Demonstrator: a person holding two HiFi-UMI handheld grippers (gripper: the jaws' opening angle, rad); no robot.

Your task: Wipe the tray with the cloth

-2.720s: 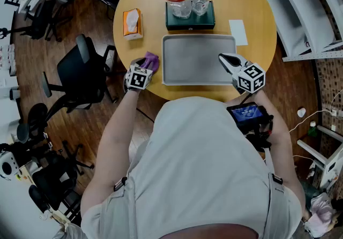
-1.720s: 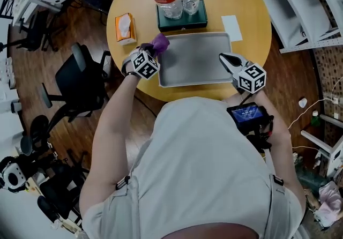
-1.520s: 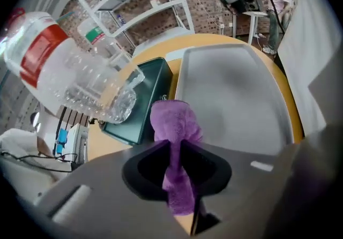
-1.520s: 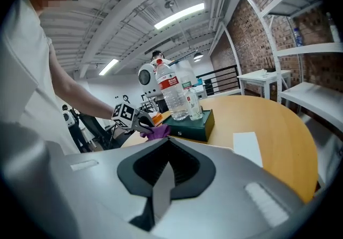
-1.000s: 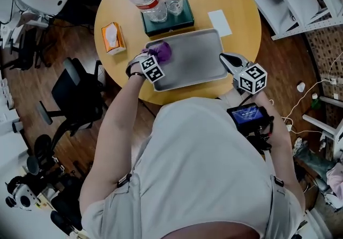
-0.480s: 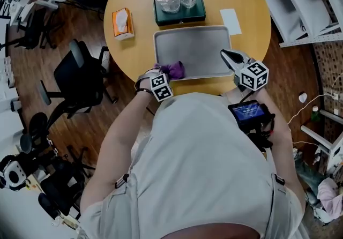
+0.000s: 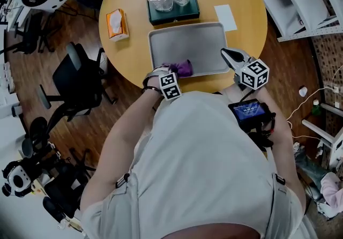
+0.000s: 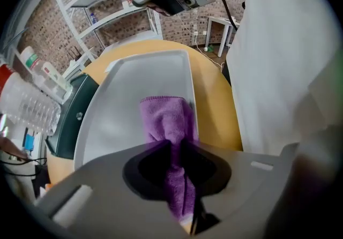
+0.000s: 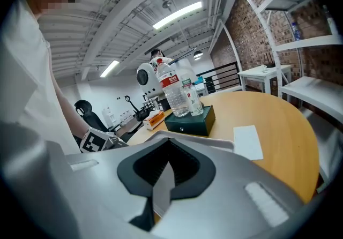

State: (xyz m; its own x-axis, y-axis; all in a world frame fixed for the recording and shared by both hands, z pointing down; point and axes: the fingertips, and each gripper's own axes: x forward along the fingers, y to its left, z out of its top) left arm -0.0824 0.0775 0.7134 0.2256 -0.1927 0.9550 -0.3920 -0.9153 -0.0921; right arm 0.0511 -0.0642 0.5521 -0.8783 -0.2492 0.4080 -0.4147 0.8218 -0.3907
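Grey rectangular metal tray [image 7: 187,45] lies just ahead of both grippers. The right gripper [image 7: 226,53] has its jaws pressed together on the tray's rim at the near right corner. The left gripper [image 7: 174,69] points steeply down over the near edge. Its jaws pinch a purple terry cloth [image 7: 184,67] — the free end spreads on the tray floor just beyond the tips.
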